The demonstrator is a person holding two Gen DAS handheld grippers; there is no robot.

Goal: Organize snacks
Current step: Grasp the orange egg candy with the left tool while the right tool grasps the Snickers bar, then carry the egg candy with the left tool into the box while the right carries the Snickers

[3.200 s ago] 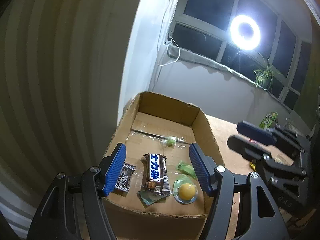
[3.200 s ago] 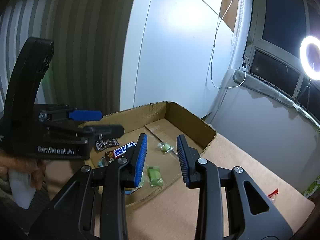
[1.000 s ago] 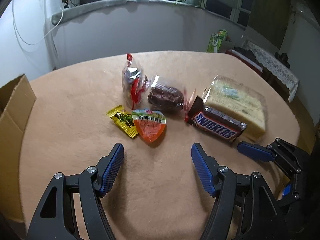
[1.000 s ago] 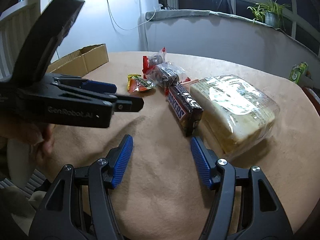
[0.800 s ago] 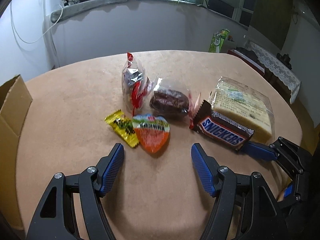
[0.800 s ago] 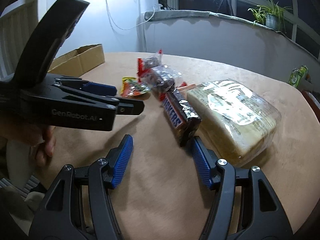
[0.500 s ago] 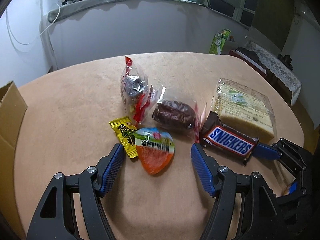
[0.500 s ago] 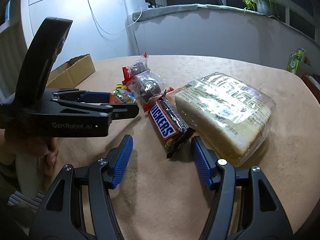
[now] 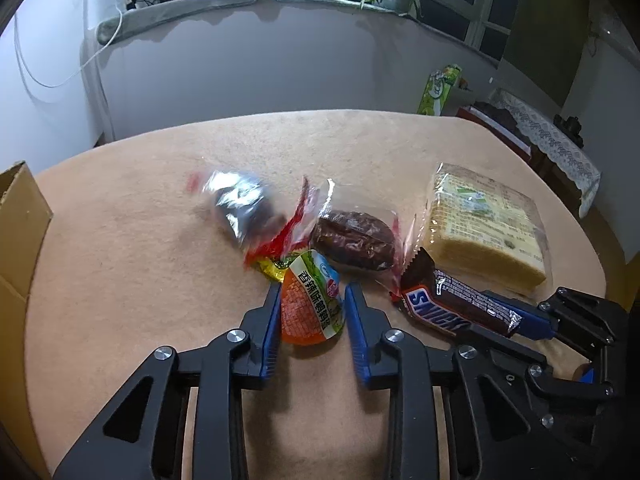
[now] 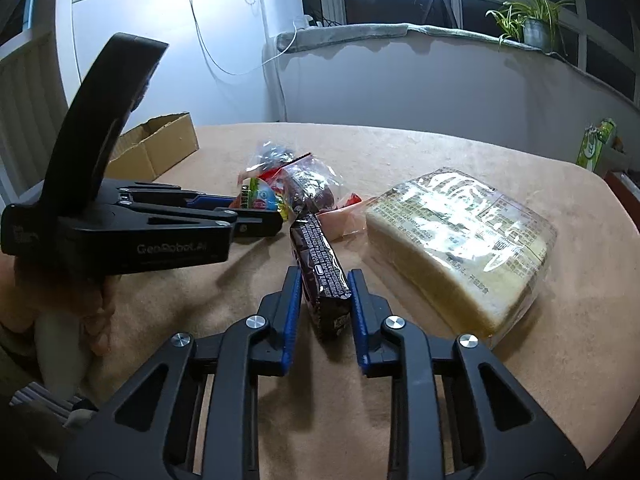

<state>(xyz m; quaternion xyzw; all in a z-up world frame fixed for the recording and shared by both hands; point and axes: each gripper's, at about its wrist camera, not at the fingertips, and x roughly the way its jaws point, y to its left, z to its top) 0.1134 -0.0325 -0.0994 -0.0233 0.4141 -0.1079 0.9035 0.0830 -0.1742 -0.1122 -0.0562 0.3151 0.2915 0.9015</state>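
Note:
My left gripper [image 9: 312, 300] is shut on an orange heart-shaped snack cup [image 9: 310, 304] with a green printed lid, on the tan table. My right gripper [image 10: 324, 284] is shut on a brown Snickers bar [image 10: 322, 268], which also shows in the left wrist view [image 9: 456, 304]. Behind the cup lie a small yellow candy [image 9: 272, 270], a clear red-edged pack [image 9: 244, 208] and a dark date-like snack in clear wrap [image 9: 352, 240]. A large wrapped sponge cake [image 9: 484, 224] lies to the right, also in the right wrist view [image 10: 460, 236].
A cardboard box stands at the table's left edge [image 9: 20, 232], seen further back in the right wrist view [image 10: 156, 148]. A green carton [image 9: 438, 92] stands beyond the far table edge. A lace-covered side table [image 9: 548, 136] is at the right.
Both grippers moved forward and closed: the left on the orange snack cup, the right on the Snickers bar. The clear red-edged pack has shifted and is blurred. Earlier both were open over the box.

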